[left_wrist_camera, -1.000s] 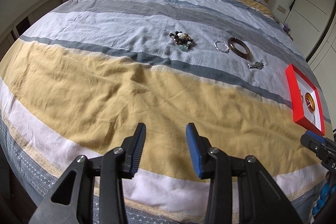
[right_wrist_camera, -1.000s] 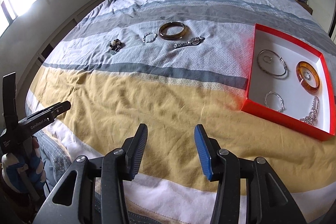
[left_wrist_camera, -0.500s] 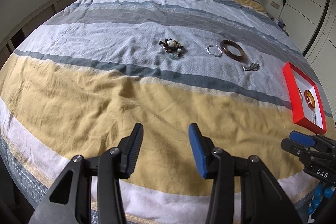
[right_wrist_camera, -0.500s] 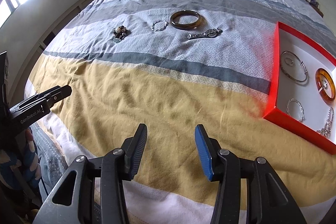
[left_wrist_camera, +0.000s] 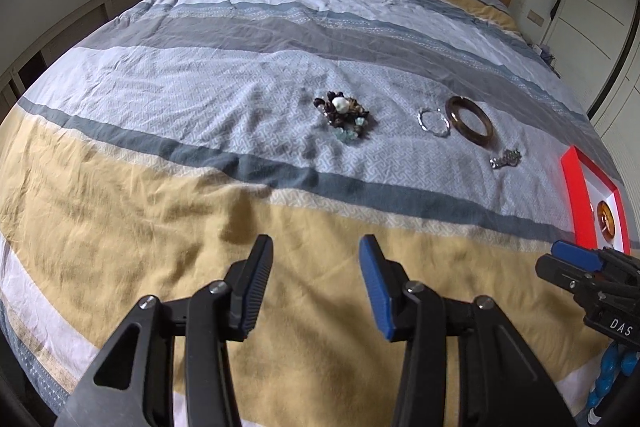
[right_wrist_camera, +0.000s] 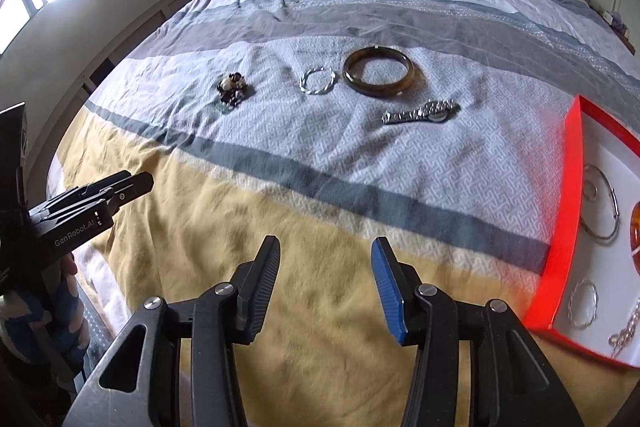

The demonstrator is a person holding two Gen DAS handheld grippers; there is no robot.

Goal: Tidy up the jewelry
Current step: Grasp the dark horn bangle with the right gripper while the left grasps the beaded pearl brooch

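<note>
The right wrist view shows most of the red box [right_wrist_camera: 570, 187] – a thin silver hoop [right_wrist_camera: 602, 205], an orange bangle [right_wrist_camera: 636, 239], a small bracelet [right_wrist_camera: 584, 303] and a chain [right_wrist_camera: 624, 337]; the left view shows only its edge. Both the left gripper [left_wrist_camera: 316, 283] and right gripper [right_wrist_camera: 326, 287] hang spread and empty over the bedspread [right_wrist_camera: 320, 227], where the beaded bracelet [right_wrist_camera: 233, 87], brown bangle [right_wrist_camera: 378, 75] and watch [right_wrist_camera: 420, 111] lie well ahead

The bedspread [left_wrist_camera: 168, 211] is striped in yellow, white, pale grey and dark grey, with a fine maze pattern woven into the pale band. A brown bangle [right_wrist_camera: 379, 75] and a silver watch [right_wrist_camera: 420, 112] are seen on it. The tray [right_wrist_camera: 560, 239] is rimmed in red and lined white. One black finger pad [right_wrist_camera: 260, 291] and one blue [right_wrist_camera: 390, 295] are shown.
</note>
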